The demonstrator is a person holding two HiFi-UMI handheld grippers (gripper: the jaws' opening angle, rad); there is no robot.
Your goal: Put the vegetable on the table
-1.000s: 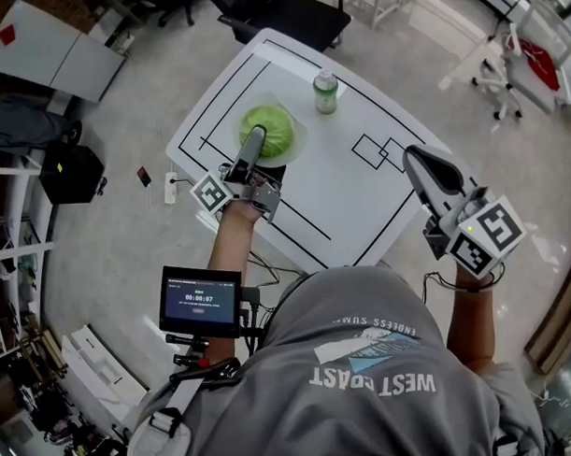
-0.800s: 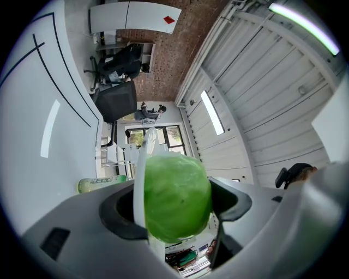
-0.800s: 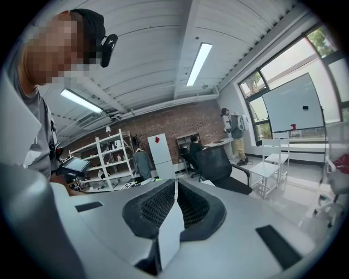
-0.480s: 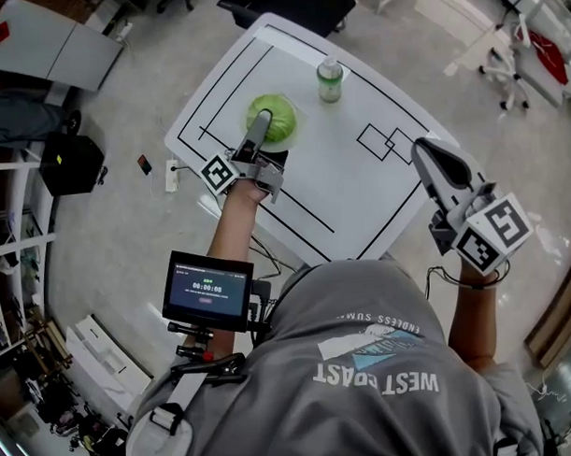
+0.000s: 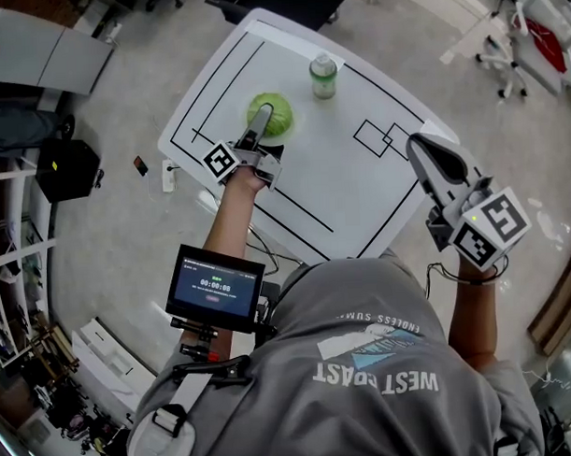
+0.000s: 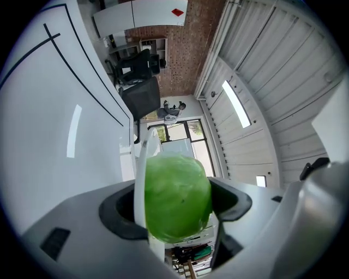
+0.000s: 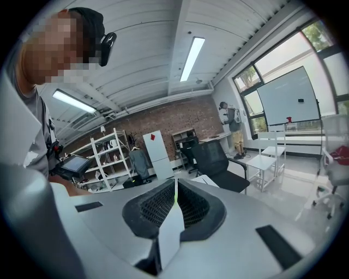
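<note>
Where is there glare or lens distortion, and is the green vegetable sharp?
Left gripper view: the lens bends the lined table, which bears a glare streak; the vegetable looks slightly blurred. Head view: straight edges curve. Right gripper view: the ceiling lamp glows bright.

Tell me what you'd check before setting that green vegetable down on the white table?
1. Hold of left gripper on vegetable: ok, jaws clamp both sides.
2. Bare table beneath it: ok.
3. Landing spot free of bottle: ok, it stands apart.
4. Vegetable touching the table: cannot tell.
5. Way free of right gripper: ok, shut, empty, off to the side.
</note>
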